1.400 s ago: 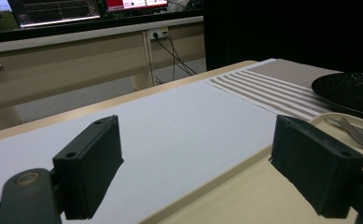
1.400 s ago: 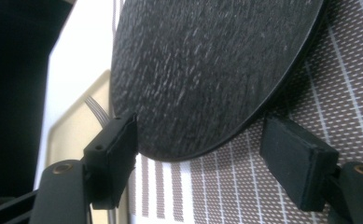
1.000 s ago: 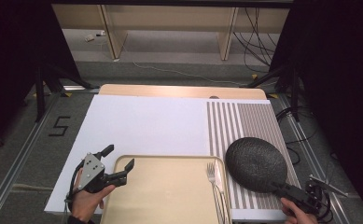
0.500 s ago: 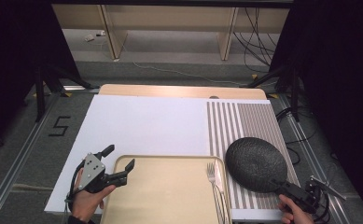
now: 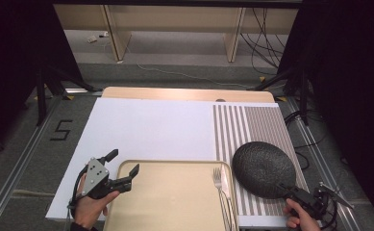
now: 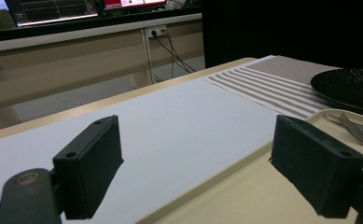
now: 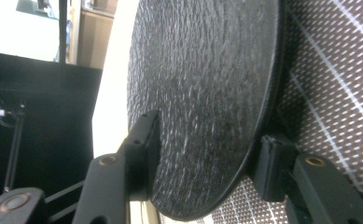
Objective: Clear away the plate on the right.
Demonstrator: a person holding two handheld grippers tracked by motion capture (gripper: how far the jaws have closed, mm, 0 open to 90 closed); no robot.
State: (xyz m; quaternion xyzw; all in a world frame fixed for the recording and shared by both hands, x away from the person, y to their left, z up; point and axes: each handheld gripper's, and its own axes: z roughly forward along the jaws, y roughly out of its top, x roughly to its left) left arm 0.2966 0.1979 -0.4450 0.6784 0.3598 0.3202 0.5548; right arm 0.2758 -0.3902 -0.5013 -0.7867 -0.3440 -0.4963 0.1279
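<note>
Right gripper view: black plate between right gripper jaws.

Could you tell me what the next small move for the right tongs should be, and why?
Probably close fully on the black plate and lift slightly: the right tongs straddle its near rim, jaws above and below, and it lies on the striped mat beside the tray.

Round black rough-textured plate seen edge-on, near rim at 6 o'clock set between right gripper fingers, one above, one beneath. Brown-and-white woven placemat at 3 o'clock under plate.
</note>
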